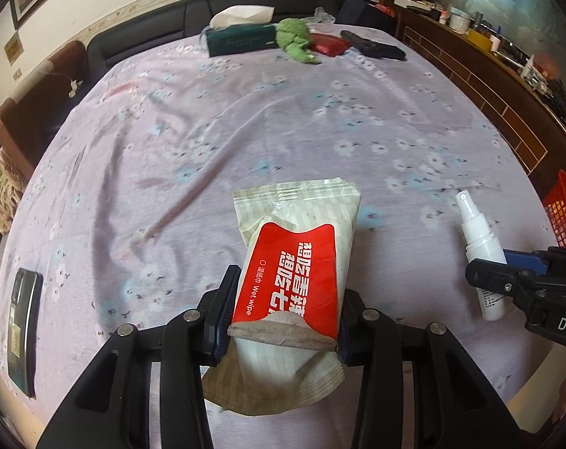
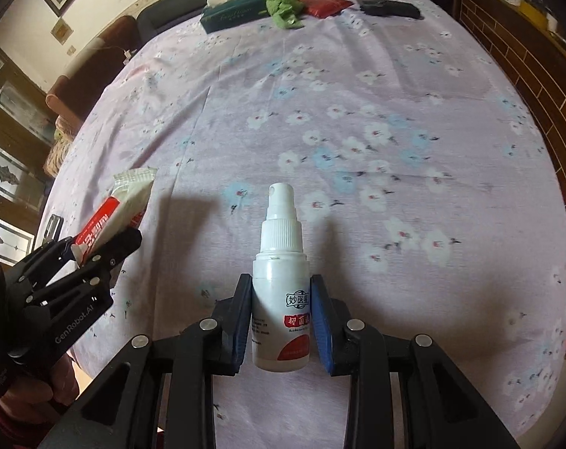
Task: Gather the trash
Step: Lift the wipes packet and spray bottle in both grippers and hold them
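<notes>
My left gripper (image 1: 283, 299) is shut on a red and white wet wipe packet (image 1: 297, 247) and holds it above the purple flowered bedsheet (image 1: 245, 119). The packet also shows in the right wrist view (image 2: 118, 209), held by the left gripper (image 2: 107, 247). My right gripper (image 2: 281, 310) is shut on a small white spray bottle (image 2: 281, 280), nozzle pointing away. In the left wrist view the bottle (image 1: 477, 232) and the right gripper (image 1: 507, 273) sit at the right.
A red plastic basket (image 1: 565, 209) stands off the bed's right edge. A phone (image 1: 23, 329) lies at the left. At the far end lie a tissue box (image 1: 241, 39), a green cloth (image 1: 296, 39), a red pouch (image 1: 329, 45) and a black object (image 1: 374, 49). A wooden cabinet (image 1: 507, 112) runs along the right.
</notes>
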`<state>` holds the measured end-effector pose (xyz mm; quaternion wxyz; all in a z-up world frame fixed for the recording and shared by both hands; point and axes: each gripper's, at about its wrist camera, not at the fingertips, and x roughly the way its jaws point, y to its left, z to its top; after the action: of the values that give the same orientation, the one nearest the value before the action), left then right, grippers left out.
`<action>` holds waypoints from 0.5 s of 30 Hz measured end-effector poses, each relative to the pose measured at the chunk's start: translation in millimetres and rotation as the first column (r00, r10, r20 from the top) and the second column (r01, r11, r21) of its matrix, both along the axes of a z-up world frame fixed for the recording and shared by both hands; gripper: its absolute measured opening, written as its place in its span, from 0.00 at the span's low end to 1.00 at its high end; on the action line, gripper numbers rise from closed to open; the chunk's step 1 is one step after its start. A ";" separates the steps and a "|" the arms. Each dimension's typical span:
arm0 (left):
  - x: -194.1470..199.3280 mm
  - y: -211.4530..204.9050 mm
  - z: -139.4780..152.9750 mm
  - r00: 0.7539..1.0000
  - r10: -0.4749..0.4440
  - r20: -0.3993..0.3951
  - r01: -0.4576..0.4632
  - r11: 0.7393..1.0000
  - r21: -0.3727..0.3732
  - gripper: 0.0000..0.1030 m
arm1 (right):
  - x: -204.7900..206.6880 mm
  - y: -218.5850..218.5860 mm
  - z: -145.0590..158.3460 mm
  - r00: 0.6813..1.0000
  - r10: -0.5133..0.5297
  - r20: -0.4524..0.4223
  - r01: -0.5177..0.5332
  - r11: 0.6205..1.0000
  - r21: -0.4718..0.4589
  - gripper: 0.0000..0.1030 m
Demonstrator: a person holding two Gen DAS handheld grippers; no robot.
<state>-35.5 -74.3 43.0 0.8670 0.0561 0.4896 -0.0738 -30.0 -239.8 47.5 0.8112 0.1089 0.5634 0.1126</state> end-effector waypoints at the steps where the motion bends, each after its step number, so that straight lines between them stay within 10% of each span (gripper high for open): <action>1: -1.1 -5.4 2.9 1.000 -0.007 0.008 0.007 1.000 0.006 0.40 | -1.5 -3.1 1.9 1.000 -0.002 0.005 0.002 1.000 0.001 0.31; 15: -6.7 -70.0 28.8 0.992 -0.100 0.072 0.096 0.994 0.052 0.40 | -22.7 -63.8 25.9 0.995 -0.075 0.072 0.074 0.997 0.018 0.31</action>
<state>-42.3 -144.3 71.8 0.8784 0.1036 0.4551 -0.1025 -52.6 -303.6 73.4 0.8339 0.1317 0.5282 0.0906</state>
